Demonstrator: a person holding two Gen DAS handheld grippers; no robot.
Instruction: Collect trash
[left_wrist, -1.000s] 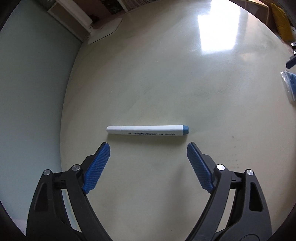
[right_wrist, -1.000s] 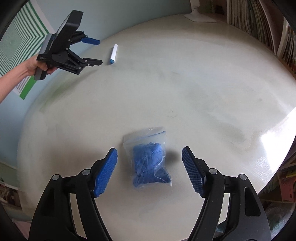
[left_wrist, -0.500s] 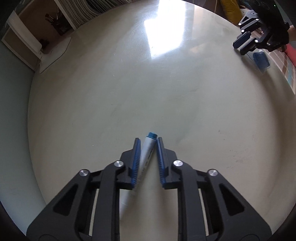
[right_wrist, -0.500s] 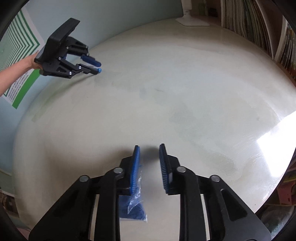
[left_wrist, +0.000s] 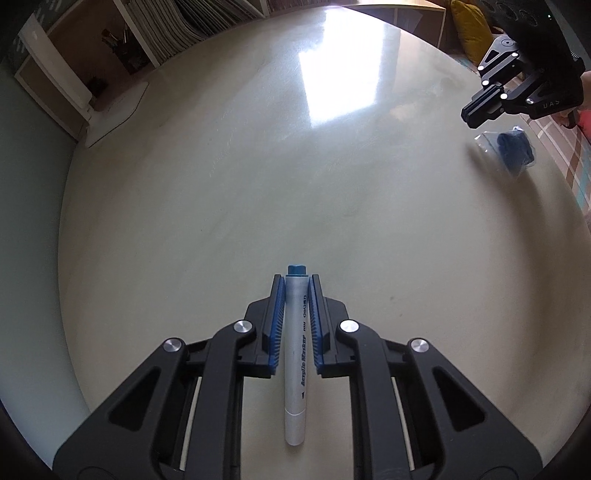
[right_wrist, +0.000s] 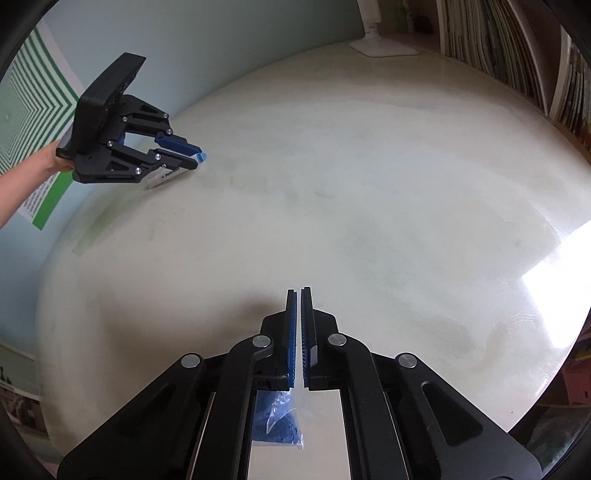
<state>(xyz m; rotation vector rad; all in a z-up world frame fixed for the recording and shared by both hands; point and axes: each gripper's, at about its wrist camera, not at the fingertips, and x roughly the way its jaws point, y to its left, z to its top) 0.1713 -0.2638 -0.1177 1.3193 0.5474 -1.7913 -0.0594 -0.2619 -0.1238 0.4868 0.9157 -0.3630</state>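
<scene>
My left gripper is shut on a white marker with a blue cap, which lies lengthwise between the blue pads above the round pale table. In the right wrist view the left gripper holds the marker off the table at the far left. My right gripper is shut on a clear plastic bag of blue material, which hangs below the jaws. In the left wrist view the right gripper shows at the far right with the bag under it.
A white lamp base stands at the table's far left edge; it also shows in the right wrist view. Shelves with books lie behind the table. A green-striped poster hangs on the wall.
Both grippers closed from open: the left on the marker, the right on the bag. Both objects have since been lifted off the table, and the marker now lies straight between the pads.
</scene>
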